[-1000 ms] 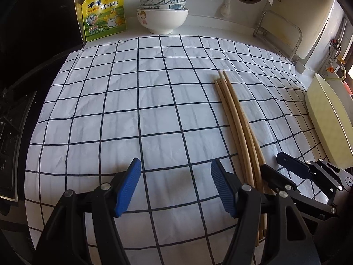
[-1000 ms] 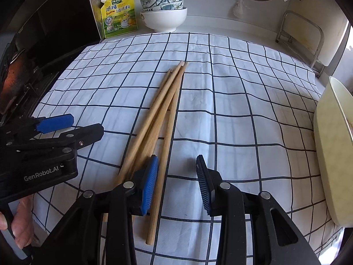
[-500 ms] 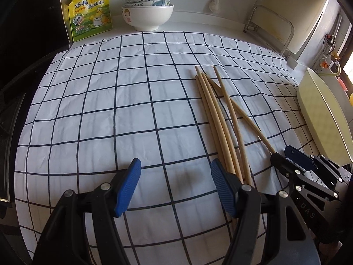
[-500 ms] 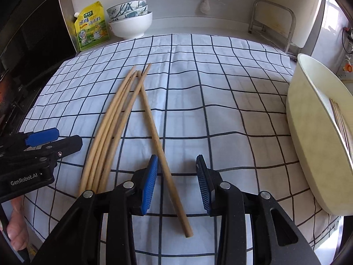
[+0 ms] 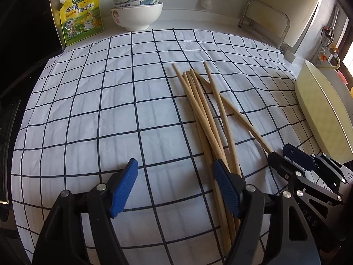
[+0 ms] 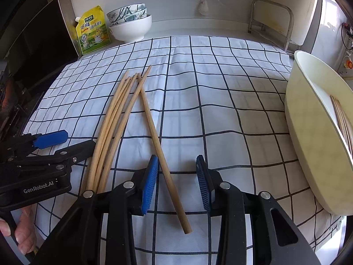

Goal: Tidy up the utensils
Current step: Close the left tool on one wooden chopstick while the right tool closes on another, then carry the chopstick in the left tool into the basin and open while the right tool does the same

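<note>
Chopsticks [image 6: 123, 119]: a loose fan of plain wooden sticks lying flat on the checked cloth [image 6: 220, 101], far tips bunched together, near ends spread. One stray chopstick [image 6: 161, 154] has splayed off to the right of the bundle; its near end lies on the cloth between the right gripper's [image 6: 176, 181] blue pads. Those jaws are partly open, pads clear of the stick, nothing held. Left gripper [image 5: 174, 190] hovers over bare cloth just left of the bundle, jaws opening, nothing between them; its right pad sits just beside the bundle's near ends. More chopsticks already rest in the cream tray [image 6: 308, 132] at the cloth's right edge. Handling judgement: light, stiff, thin, round in section, so likely to roll or pivot if pinched off-centre; smooth wood against ribbed pads should hold with modest force. Not fragile. Best hold probably near the thicker near end or toward mid-length, pads square across the shaft, single stick at a time. Risk: the soft cloth may be pinched up along with a stick lying flat.
</note>
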Motion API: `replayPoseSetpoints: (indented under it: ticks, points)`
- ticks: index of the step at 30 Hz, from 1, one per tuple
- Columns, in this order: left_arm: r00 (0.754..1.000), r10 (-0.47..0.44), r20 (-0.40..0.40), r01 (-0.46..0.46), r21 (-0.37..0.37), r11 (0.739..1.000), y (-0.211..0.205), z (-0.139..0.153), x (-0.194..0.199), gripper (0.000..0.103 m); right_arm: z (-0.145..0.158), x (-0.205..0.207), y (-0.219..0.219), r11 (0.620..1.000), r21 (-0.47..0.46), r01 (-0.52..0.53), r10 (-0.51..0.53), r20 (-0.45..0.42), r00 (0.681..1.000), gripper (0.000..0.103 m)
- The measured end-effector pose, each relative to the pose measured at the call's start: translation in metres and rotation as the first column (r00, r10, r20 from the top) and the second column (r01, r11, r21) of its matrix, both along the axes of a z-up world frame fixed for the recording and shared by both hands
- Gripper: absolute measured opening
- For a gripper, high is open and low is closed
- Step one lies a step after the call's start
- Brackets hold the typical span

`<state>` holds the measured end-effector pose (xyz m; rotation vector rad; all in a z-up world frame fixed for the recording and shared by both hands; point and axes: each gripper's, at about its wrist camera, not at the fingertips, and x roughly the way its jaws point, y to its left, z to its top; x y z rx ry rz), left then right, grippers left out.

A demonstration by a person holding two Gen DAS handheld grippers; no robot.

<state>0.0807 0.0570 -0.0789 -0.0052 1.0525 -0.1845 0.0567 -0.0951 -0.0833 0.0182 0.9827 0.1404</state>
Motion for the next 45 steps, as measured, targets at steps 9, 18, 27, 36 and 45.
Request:
replayPoseSetpoints:
  ticks: [9,18,27,36,45]
  points:
    - [1.0,0.011,0.017,-0.012,0.093,0.996,-0.012,-0.004,0.007,0.072,0.003,0.003,0.0,1.0,-0.003,-0.01,0.01,0.003,1.0,0.036]
    - [1.0,0.02,0.017,-0.021,0.093,0.995,-0.009,-0.003,0.014,0.064,0.0,0.023,0.018,0.997,-0.04,-0.072,0.071,-0.012,0.997,0.036]
    - [1.0,-0.005,0.017,0.004,0.073,0.997,-0.014,0.001,0.021,0.008,-0.002,0.029,0.027,0.993,-0.071,-0.092,0.092,0.0,0.996,0.021]
    - [0.999,-0.024,0.025,0.023,0.054,0.998,-0.007,0.01,0.022,0.007,0.001,0.026,0.012,0.999,-0.015,-0.037,0.037,0.01,0.999,0.006]
    - [0.997,-0.067,0.05,0.065,0.035,0.997,-0.008,0.029,0.03,0.007,0.014,0.019,-0.002,1.0,0.015,0.003,-0.003,0.044,0.999,0.006]
